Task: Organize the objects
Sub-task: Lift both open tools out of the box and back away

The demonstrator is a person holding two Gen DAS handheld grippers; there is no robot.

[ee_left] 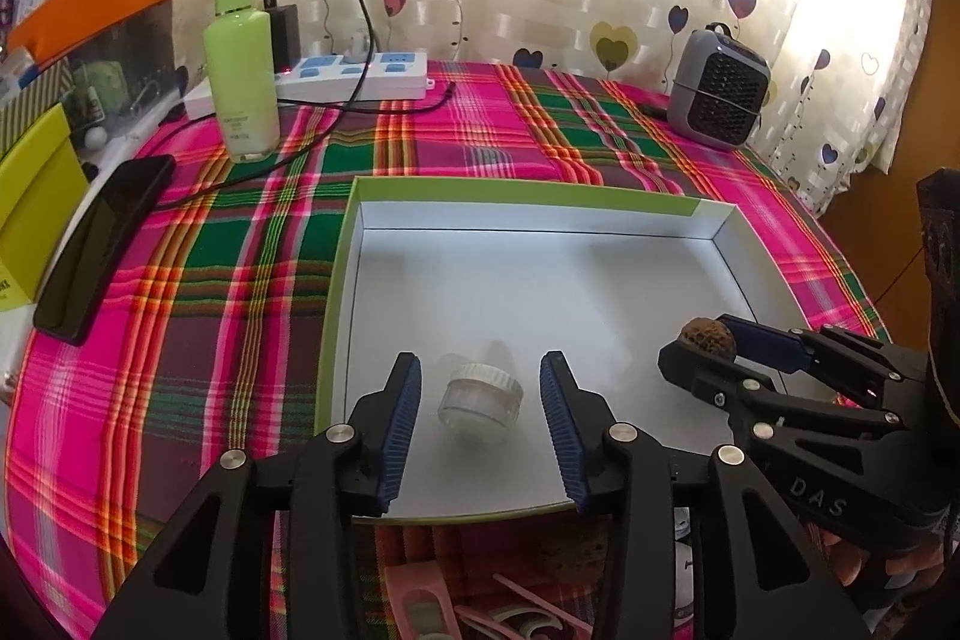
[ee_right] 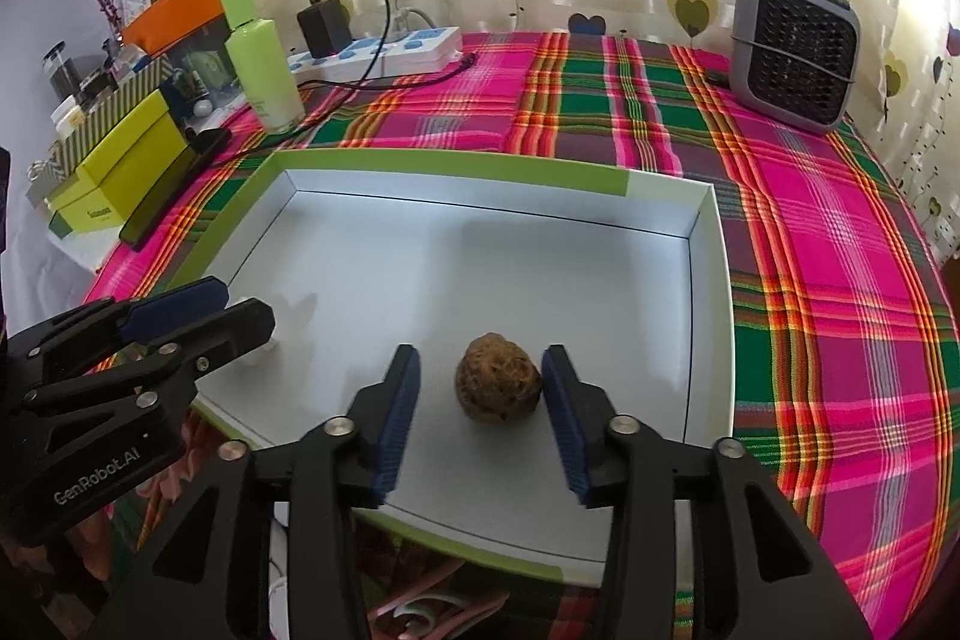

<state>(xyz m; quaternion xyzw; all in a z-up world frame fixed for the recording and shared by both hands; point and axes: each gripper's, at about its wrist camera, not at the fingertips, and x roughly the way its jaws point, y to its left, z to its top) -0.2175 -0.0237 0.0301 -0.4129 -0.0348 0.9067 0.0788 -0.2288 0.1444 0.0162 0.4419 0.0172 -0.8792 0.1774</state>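
White card lines the shallow tray (ee_left: 729,244), green-rimmed, sitting on the plaid-covered desk (ee_left: 240,280), and both task items already lie on its floor. From the left wrist view, the left hand-held gripper (ee_left: 480,400) stands wide, its blue pads either side of a small clear jar (ee_left: 480,396) with a white lid, neither pad touching it. At about 3 o'clock from the jar, the right hand-held gripper (ee_right: 482,388) is also spread wide around a rough brown ball (ee_right: 499,378); the ball seems to rest against the right-hand pad, with a clear gap on the other side. My reading is that both pieces are being set down or released. To finish well, each gripper should back straight out toward 6 o'clock, level, so no pad drags the jar over or nudges the ball into a roll. The ball is the likelier to wander, so ease off it first. A green bottle (ee_left: 240,58) stands at 11 o'clock, well apart.
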